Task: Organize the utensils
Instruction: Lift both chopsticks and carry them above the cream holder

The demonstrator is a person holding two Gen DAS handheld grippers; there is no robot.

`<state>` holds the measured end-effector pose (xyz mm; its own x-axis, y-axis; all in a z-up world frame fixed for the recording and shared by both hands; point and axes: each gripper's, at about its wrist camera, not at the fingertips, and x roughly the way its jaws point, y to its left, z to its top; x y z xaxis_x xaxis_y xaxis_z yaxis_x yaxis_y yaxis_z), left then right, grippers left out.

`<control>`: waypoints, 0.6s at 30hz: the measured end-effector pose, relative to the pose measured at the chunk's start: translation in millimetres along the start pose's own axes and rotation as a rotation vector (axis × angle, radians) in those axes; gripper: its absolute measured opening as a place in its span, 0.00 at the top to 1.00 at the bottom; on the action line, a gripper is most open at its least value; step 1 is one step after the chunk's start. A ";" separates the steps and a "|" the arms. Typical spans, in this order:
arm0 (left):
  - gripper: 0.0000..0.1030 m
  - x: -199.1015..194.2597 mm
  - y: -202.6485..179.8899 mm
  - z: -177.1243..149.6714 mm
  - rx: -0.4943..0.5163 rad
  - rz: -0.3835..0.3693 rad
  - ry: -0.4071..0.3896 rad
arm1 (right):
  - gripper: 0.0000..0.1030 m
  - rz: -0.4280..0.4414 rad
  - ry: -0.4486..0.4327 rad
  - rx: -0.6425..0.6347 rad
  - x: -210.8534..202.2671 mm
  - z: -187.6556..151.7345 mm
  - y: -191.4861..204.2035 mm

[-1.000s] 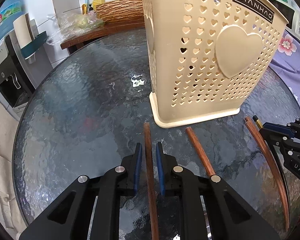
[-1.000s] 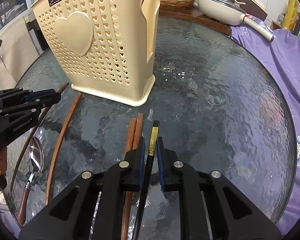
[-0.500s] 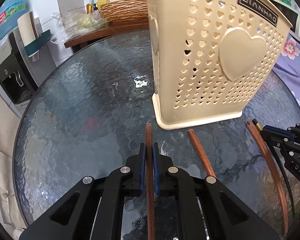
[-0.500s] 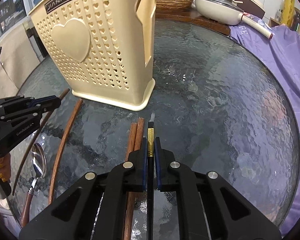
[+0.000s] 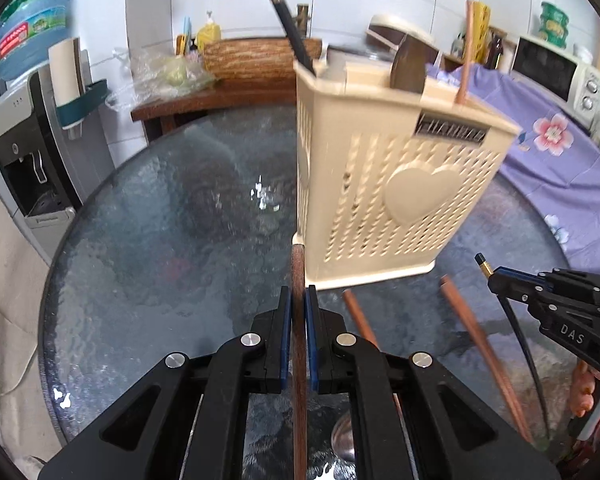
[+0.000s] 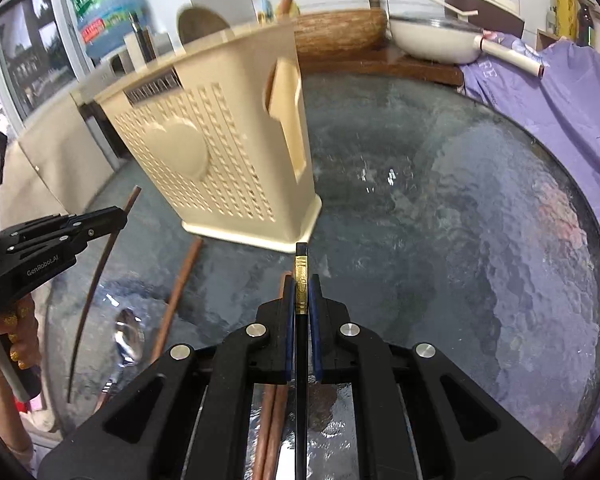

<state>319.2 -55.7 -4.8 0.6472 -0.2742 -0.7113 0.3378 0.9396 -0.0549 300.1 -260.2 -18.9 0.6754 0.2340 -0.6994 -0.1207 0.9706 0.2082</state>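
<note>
A cream perforated utensil basket [image 5: 400, 184] [image 6: 220, 152] stands on the round glass table [image 5: 160, 240]; a black chopstick [image 5: 288, 24] and a wooden handle [image 5: 464, 56] stick out of it. My left gripper [image 5: 299, 300] is shut on a brown wooden chopstick [image 5: 298, 272], lifted above the table. My right gripper [image 6: 301, 288] is shut on a black chopstick with a gold band [image 6: 301, 276], also lifted. Each gripper shows in the other's view, the left gripper [image 6: 118, 216] and the right gripper [image 5: 494, 276]. More wooden chopsticks [image 5: 472, 332] [image 6: 180, 292] and a metal spoon [image 6: 126, 336] lie on the glass.
A wooden side table [image 5: 220, 96] with a wicker basket [image 5: 256, 60] stands behind. A white pan [image 6: 432, 40] sits at the back right. Purple flowered cloth [image 5: 560, 160] covers the right side. A water dispenser [image 5: 28, 152] stands at the left.
Both grippers closed on their chopsticks and lifted them off the glass. Both views rose and tilted up, so the basket's top now shows.
</note>
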 end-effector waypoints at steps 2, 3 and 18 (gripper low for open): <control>0.93 -13.0 1.7 3.0 -0.005 -0.011 -0.028 | 0.93 0.024 -0.025 0.008 -9.6 1.9 0.1; 0.93 -17.3 2.3 4.2 -0.006 -0.014 -0.037 | 0.93 0.038 -0.037 0.013 -15.0 3.9 -0.5; 0.93 -98.2 -4.6 19.6 0.025 -0.051 -0.208 | 0.93 0.097 -0.206 -0.047 -95.0 23.3 19.6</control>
<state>267.5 -37.1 79.0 0.7553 -0.3598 -0.5478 0.3888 0.9188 -0.0674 250.5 -264.8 67.5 0.7924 0.3146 -0.5226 -0.2227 0.9468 0.2323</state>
